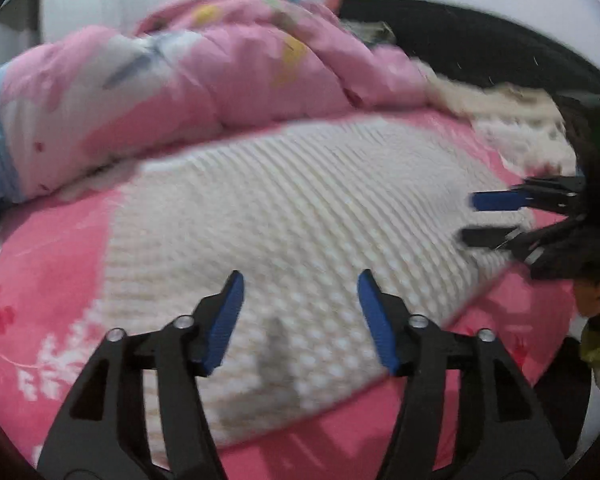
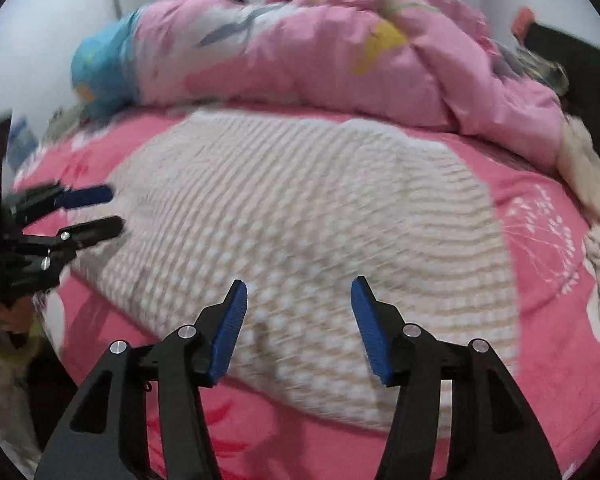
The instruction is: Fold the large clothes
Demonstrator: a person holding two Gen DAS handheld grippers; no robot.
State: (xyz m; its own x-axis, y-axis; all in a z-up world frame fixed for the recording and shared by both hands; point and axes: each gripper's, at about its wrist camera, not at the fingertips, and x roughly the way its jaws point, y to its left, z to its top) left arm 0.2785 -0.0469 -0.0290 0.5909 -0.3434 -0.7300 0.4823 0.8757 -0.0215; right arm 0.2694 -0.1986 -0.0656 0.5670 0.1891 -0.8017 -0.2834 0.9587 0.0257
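A cream knitted garment [image 1: 300,200] [image 2: 300,200] lies spread flat on the pink bedsheet [image 1: 40,288] [image 2: 548,320], apparently folded into a broad block. My left gripper [image 1: 300,276] hovers over its near edge, jaws open and empty. My right gripper [image 2: 299,282] hangs the same way over the garment's near part, open with nothing between its blue pads. Each shows in the other's view: the right gripper [image 1: 469,218] at the garment's right side, the left gripper [image 2: 114,209] at its left side, both open. Both views are motion-blurred.
A heaped pink flowered quilt [image 1: 220,76] [image 2: 340,60] fills the back of the bed, with a blue pillow [image 2: 100,60] at its left end. Cream fluffy cloth [image 1: 512,116] [image 2: 588,176] lies at the right. A dark headboard [image 1: 480,40] stands behind.
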